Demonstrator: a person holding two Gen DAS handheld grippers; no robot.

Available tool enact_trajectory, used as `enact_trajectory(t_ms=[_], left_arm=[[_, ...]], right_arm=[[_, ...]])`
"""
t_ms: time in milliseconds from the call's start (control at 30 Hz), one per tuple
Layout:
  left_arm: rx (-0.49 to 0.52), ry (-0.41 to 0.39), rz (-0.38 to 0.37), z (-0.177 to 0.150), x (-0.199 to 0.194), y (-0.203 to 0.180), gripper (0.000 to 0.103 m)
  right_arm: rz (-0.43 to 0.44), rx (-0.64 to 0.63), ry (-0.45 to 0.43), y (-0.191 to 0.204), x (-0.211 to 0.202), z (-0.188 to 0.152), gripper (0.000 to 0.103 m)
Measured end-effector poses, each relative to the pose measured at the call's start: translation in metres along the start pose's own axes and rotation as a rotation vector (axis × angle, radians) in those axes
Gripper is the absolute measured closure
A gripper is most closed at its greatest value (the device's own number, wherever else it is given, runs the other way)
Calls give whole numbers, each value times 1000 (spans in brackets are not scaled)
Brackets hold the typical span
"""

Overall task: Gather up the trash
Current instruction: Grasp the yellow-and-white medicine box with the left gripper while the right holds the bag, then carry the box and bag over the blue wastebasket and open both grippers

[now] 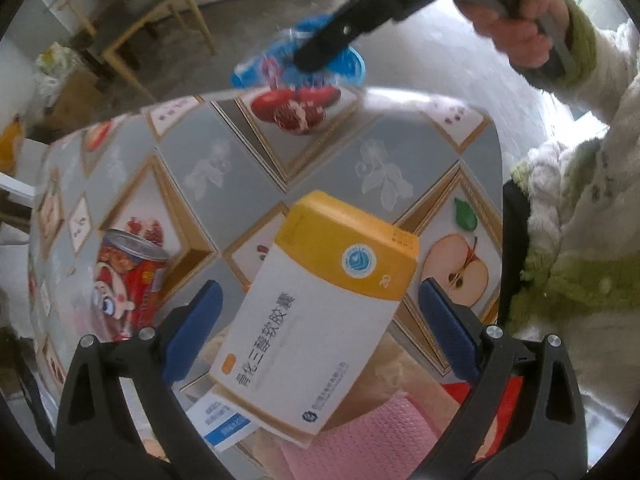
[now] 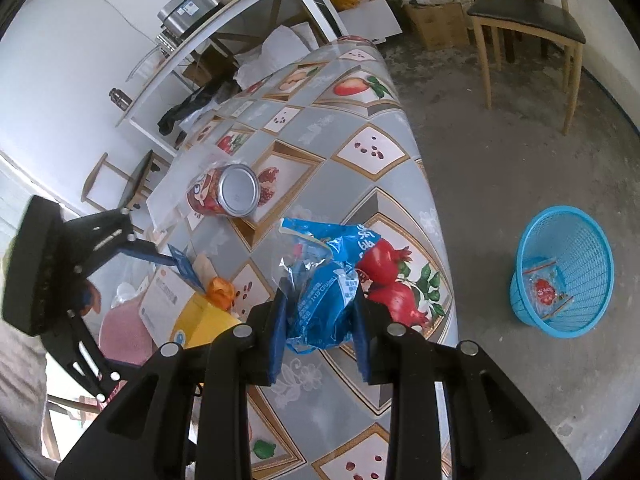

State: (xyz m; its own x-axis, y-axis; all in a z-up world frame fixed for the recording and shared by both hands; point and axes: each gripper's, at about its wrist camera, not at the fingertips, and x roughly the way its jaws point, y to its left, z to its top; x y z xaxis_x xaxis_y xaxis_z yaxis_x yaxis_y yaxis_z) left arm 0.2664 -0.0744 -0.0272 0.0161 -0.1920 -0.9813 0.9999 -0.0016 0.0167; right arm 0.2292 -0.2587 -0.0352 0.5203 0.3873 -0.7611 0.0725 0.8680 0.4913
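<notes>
My left gripper is open around a white and yellow medicine box that leans on the table; the blue pads stand apart from its sides. My right gripper is shut on a crumpled blue plastic wrapper and holds it above the table's edge. The same wrapper shows at the far edge in the left wrist view. A red printed can lies on its side on the table, also in the left wrist view. A blue mesh basket stands on the floor to the right with a red packet inside.
The table has a fruit-patterned cloth. A pink cloth, a small blue and white packet and an orange scrap lie near the box. A wooden chair and cardboard boxes stand beyond the table.
</notes>
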Motion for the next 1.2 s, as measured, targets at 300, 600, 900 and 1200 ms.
enact_trajectory(t_ms=[300,600,900,1200], left_arm=[[-16,22,-24,0,14,6,9],[-84,-10,-1,1,6,16,22],[-151,-104,26,-3,-26,23,24],[-342,-330,24,-2,-82,42,25]], right_arm=[[30,14,20,0,8,-2,75],[38,14,9,1,6,-3,75],[59,35,-10,-3,-3,-4,75],[93,82,-55,-15,-19,-7,75]])
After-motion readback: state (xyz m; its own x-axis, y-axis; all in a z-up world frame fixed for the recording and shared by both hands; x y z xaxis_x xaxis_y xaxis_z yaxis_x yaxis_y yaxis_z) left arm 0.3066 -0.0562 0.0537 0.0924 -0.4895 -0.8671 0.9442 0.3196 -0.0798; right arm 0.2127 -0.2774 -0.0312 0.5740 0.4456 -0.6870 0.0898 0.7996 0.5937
